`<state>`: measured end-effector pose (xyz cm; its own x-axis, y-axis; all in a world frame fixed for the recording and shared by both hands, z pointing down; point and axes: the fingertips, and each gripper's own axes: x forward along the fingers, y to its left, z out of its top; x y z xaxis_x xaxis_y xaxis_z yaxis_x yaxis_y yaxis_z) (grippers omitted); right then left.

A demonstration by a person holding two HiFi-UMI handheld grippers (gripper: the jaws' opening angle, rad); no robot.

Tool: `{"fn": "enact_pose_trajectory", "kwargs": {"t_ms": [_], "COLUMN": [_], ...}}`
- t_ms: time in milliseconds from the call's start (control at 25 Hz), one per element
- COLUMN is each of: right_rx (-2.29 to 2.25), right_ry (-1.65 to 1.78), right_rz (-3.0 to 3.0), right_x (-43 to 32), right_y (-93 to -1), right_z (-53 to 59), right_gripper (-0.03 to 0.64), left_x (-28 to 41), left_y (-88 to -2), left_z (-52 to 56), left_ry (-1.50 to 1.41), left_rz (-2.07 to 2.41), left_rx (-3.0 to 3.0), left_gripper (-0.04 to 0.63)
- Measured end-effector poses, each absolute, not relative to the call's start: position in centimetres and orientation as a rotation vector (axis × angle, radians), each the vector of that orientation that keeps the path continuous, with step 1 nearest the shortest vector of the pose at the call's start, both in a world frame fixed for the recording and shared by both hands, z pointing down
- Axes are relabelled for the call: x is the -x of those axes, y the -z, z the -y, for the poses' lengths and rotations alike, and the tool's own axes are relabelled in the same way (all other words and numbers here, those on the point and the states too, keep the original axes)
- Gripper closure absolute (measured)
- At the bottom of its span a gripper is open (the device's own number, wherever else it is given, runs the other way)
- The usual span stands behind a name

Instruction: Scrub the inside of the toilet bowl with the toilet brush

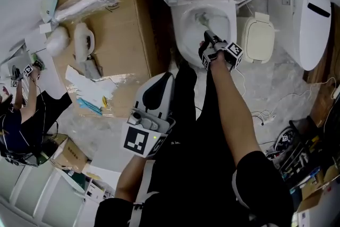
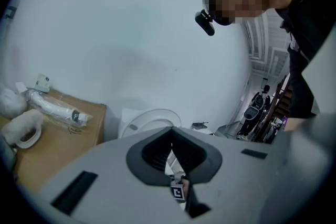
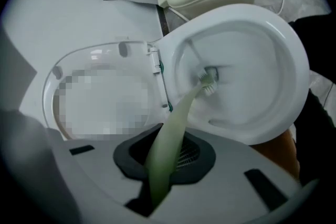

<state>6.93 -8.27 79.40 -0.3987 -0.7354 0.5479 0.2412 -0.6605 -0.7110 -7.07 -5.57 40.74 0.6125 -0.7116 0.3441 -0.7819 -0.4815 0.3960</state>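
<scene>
My right gripper squeezes the toilet brush by its handle, with the brush head down inside the toilet bowl, and my left gripper hangs near the bowl, closed on nothing.

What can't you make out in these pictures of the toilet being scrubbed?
Head of the toilet brush: smeared in the right gripper view, tiny in the head view; bristle contact unclear.
Floor of the toilet bowl: head view, partly covered by the right gripper.
Bowl in the left gripper view: hidden behind the left gripper's own body; only the raised lid shows.
Lid's underside: right gripper view, under a mosaic patch.
</scene>
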Motion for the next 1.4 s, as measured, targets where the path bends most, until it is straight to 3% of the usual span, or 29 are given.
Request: {"fn": "enact_pose_trajectory", "kwargs": {"t_ms": [240, 720, 1400], "right_rx": [1.161, 1.053, 0.934], "right_ry": [2.071, 2.382, 3.019], "right_rz": [-0.705, -0.877, -1.832], "right_x": [-4.7, -0.2, -6.8], "right_y": [-81.7, -81.3, -81.2], "right_z": [9.9, 4.7, -1.5], "right_gripper": [0.575, 0.603, 0.603], "left_x": [8.6, 8.8, 5.2], "left_y": [-43.0, -43.0, -43.0], "left_z": [4.7, 4.7, 2.9], "left_ry": [-0.201, -0.145, -0.116], "left_rz": [1.168, 1.177, 1.193], "left_rx": [-2.294, -2.28, -2.235], "left_gripper": [0.588, 0.588, 0.588]}}
